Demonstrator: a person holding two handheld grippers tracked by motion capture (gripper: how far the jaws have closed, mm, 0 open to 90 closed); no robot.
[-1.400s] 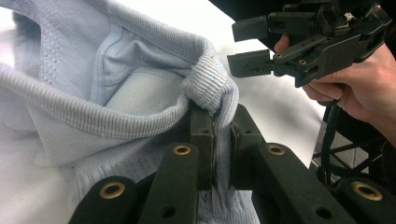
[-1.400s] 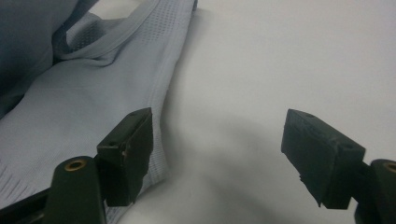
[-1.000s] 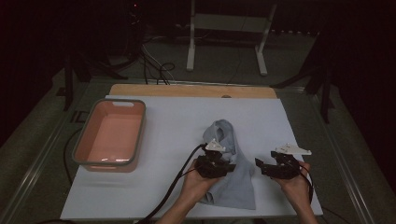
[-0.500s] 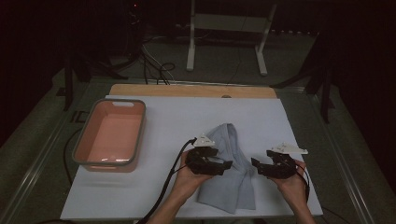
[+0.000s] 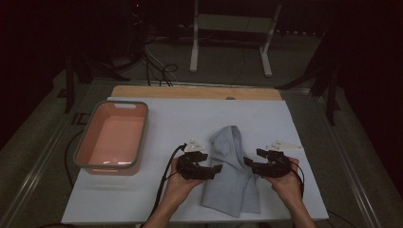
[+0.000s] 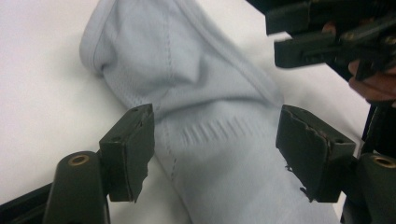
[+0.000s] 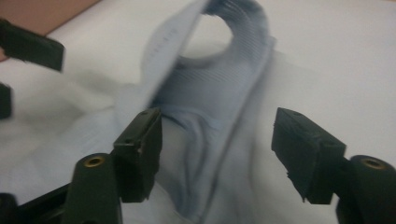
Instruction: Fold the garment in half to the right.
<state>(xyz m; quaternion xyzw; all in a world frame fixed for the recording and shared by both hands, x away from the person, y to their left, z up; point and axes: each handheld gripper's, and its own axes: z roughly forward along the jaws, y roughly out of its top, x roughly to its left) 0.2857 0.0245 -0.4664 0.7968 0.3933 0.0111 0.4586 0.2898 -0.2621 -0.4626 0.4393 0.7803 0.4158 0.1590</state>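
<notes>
A light blue-grey cloth lies crumpled on the white table cover, its rounded folded end pointing away from me. My left gripper sits at the cloth's left edge. Its jaws opened wide, have just closed a little, and stand open over the cloth without pressing it. My right gripper is at the cloth's right edge. Its jaws have just been closing but stay open, with a raised fold of the cloth between them and untouched. In the left gripper view, the right gripper's jaws show at the top right.
A pink tub with a grey rim stands at the left of the table. A wooden strip runs along the far edge. Beyond the table, a white stand and cables are on the dark floor.
My left gripper let go of the cloth, opened and drew back to the left. My right gripper moved left, close to the cloth's right edge. The cloth bunched narrower in the middle.
</notes>
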